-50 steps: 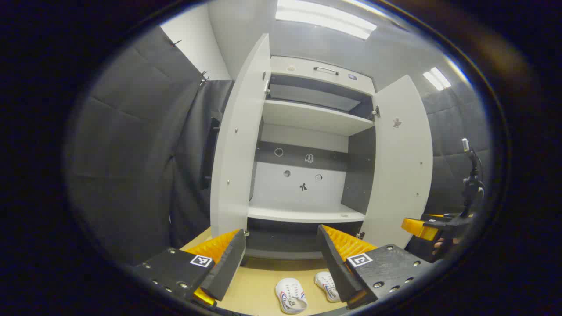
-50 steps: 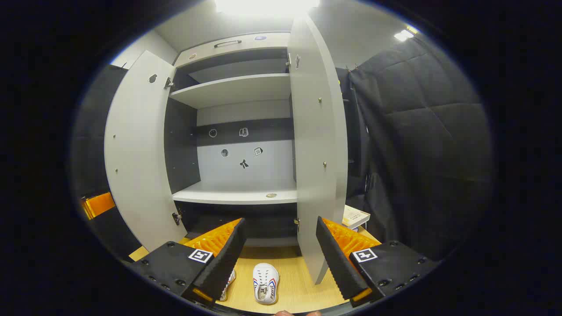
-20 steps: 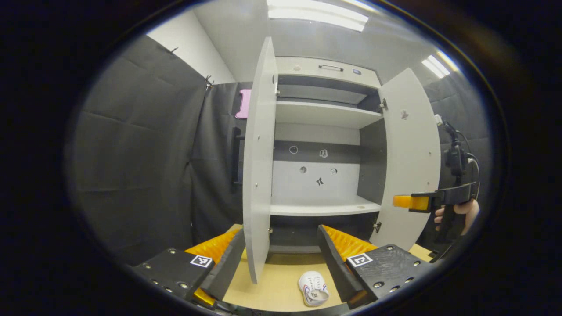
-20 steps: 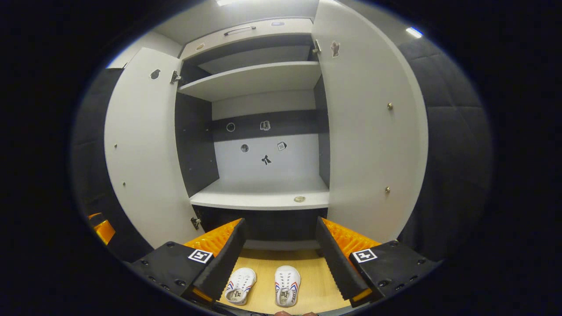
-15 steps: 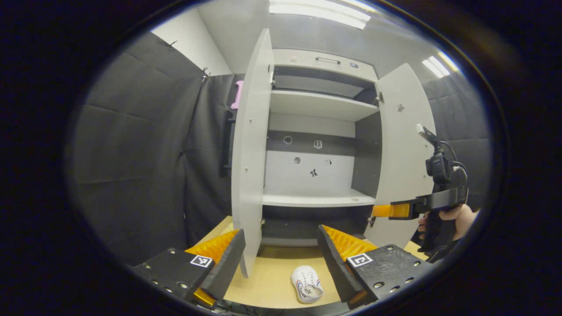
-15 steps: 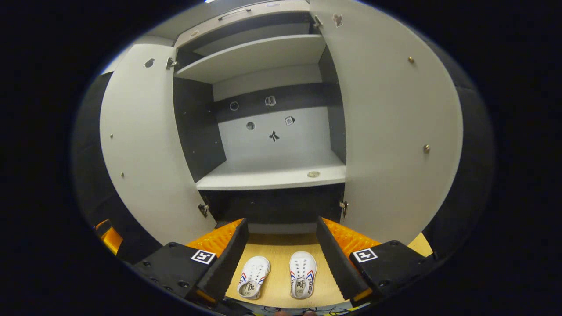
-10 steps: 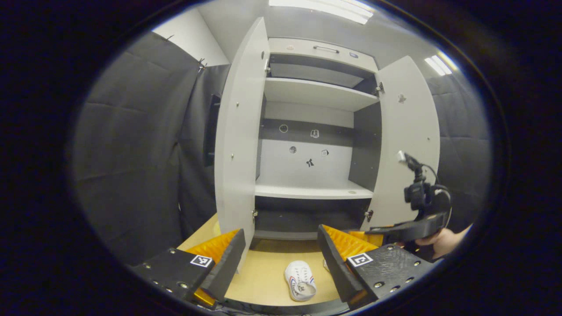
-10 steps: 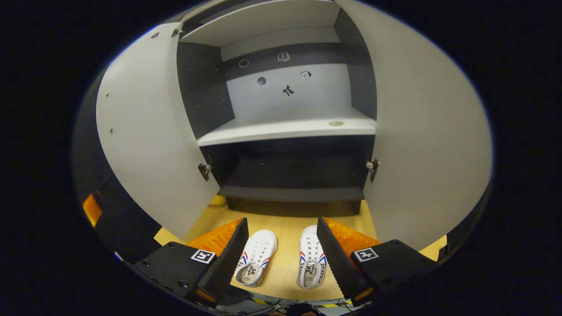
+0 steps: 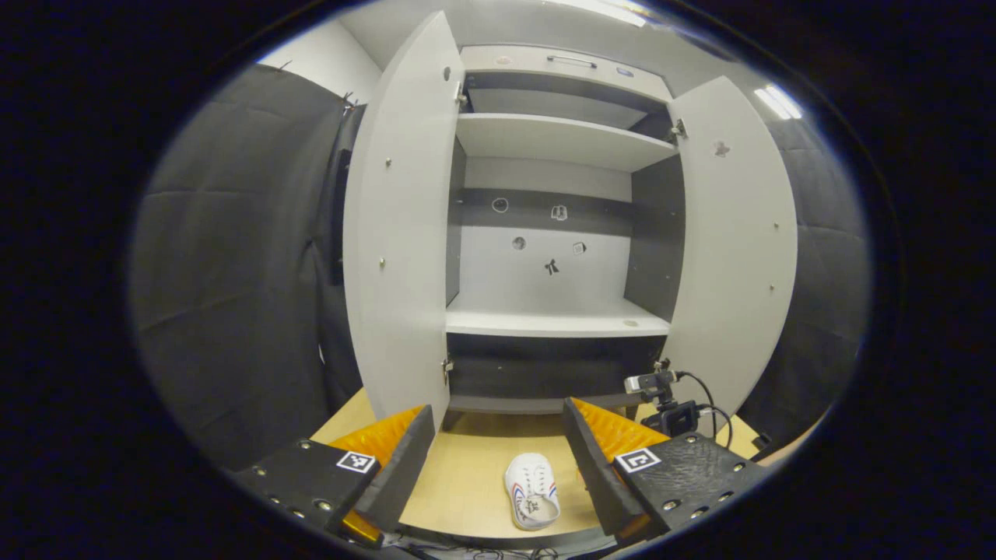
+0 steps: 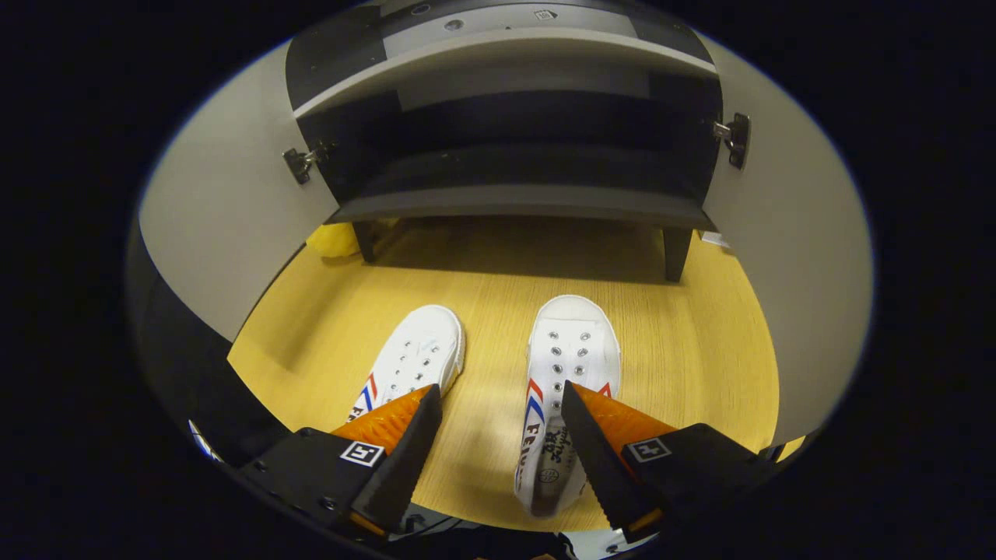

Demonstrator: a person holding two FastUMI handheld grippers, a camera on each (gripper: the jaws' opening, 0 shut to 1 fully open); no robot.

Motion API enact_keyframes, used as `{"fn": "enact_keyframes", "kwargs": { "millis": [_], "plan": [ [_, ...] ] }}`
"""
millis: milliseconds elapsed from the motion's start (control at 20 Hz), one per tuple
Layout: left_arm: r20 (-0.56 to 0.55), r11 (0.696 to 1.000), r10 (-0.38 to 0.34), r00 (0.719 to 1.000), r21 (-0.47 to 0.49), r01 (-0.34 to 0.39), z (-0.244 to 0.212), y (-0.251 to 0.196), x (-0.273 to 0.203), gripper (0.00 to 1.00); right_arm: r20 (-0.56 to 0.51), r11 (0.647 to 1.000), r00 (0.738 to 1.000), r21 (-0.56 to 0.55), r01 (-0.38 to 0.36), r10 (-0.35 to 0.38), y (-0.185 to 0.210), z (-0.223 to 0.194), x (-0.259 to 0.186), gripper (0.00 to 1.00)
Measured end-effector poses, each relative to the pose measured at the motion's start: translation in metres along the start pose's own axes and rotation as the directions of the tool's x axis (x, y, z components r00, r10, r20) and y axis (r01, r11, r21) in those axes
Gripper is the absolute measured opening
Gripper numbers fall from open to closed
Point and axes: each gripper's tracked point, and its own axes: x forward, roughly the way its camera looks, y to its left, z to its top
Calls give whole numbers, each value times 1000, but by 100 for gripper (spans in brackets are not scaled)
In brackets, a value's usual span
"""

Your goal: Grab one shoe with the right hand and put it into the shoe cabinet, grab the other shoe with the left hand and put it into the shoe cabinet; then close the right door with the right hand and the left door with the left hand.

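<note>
Now we see the shoe cabinet (image 9: pixel 556 327) standing with both doors swung wide, and two white shoes on the wooden floor (image 10: pixel 498 288) just before it. Our right gripper (image 10: pixel 502 451) hangs low over the right shoe (image 10: pixel 564 404), fingers spread apart, gripping nothing. Our left gripper (image 9: pixel 498 459) waits farther back from the cabinet, fingers open too, above the left shoe (image 9: pixel 531 491).

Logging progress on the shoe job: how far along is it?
Nothing is done: both white canvas shoes lie on the wooden floor. In hand: the open right gripper hangs low over the right-hand shoe. Left: shelving both shoes, closing the grey cabinet doors.
</note>
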Motion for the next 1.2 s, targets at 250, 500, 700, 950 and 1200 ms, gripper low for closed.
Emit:
{"fn": "enact_keyframes", "kwargs": {
  "millis": [250,500,700,950,1200],
  "plan": [
    [-2,1000,-19,1000,-24,19,2,-12,7,95,-71,998,996,-36,56,-58,-12,-18,37,87],
    [-31,994,7,999,-110,-11,-7,-11,10,95,-66,966,985,-214,143,-160,-23,-28,43,41],
    [-46,994,17,999,-106,-22,-10,-14,21,94,-3,886,975,-417,201,-222,-30,-33,43,32],
    [-64,997,-2,998,-82,-3,-11,-33,37,95,-56,945,989,-307,114,-138,-30,-31,37,14],
    [-66,998,-14,998,-64,10,-10,-48,59,94,-67,927,995,-373,50,-80,-37,-36,32,2]
  ]
}}
